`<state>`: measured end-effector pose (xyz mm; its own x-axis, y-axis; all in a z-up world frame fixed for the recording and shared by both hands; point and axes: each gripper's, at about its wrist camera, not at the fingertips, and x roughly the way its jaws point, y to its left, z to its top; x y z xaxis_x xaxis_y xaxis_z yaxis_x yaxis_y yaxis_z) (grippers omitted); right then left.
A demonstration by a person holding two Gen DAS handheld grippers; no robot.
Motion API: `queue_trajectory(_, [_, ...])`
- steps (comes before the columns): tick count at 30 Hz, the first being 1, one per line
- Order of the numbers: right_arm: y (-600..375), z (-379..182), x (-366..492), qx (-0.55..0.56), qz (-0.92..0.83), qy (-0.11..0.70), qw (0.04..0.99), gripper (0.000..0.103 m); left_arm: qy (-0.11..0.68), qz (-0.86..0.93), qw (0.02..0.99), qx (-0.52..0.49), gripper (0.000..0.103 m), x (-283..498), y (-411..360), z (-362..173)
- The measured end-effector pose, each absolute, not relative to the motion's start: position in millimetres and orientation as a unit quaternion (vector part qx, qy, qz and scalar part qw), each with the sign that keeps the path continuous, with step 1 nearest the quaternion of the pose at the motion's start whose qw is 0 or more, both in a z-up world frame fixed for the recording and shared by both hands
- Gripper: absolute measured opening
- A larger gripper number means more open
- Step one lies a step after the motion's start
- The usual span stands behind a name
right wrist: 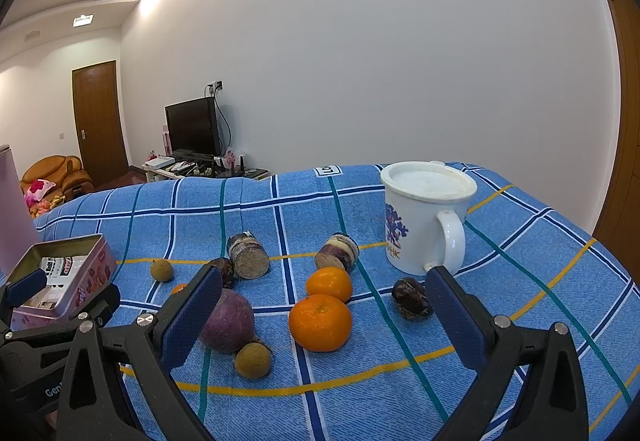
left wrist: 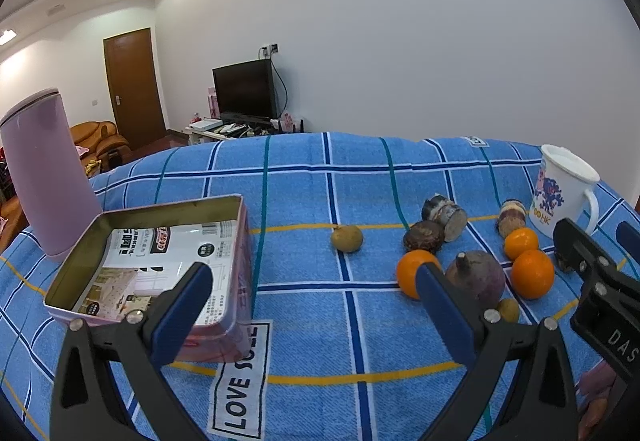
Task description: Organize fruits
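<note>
Both claws spread wide, pinching nothing: left claw (left wrist: pixel 316 301) hanging between tin and fruit, right claw (right wrist: pixel 324 313) over the fruit cluster.

Fruit all loose on the blue checked cloth (right wrist: pixel 520 281), none in the tin (left wrist: pixel 160 261) yet. Relative to the tin:
- small brown fruit (left wrist: pixel 347 238) nearest, alone, just to its right
- further right, bunched: purple round fruit (right wrist: pixel 228 321), three oranges (nearest one (right wrist: pixel 320 322)), another small brown fruit (right wrist: pixel 253 359) touching the purple one
- two cut cane stubs (right wrist: pixel 249 255) (right wrist: pixel 338 252) behind the bunch, dark nuts (right wrist: pixel 412 297) among it
- white mug (right wrist: pixel 424 217) furthest right, lid on

Risks, as judged:
- Round fruit on soft cloth: off-centre pinch likely to squirt it out and set it rolling into neighbours or off the desk edge.
- Tight cluster: claw tip going for an orange likely to nudge the purple fruit or second orange.
- Small brown fruit awkward for such a wide spread; easy to close beside it.
- Tin light, paper inside, near the cloth edge: hard drop could shift it. Pink bottle (left wrist: pixel 44 177) right behind the tin, tippable on a careless swing.
- Claws close together: collision possible if both reach for the cluster.
</note>
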<state>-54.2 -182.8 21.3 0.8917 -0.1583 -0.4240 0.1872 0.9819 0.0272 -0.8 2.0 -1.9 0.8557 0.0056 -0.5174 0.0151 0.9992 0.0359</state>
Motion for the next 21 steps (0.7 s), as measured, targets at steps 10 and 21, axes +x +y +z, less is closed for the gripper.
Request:
queue_trajectory(10, [-187, 21, -52, 0.043, -0.089, 0.222, 0.970, 0.102, 0.271, -0.001, 0.962, 0.019, 0.103, 0, 1, -2])
queue_trajectory(21, [-206, 12, -43, 0.105, -0.059, 0.264, 0.957, 0.101, 0.290, 0.000, 0.957, 0.017, 0.103, 3, 3, -6])
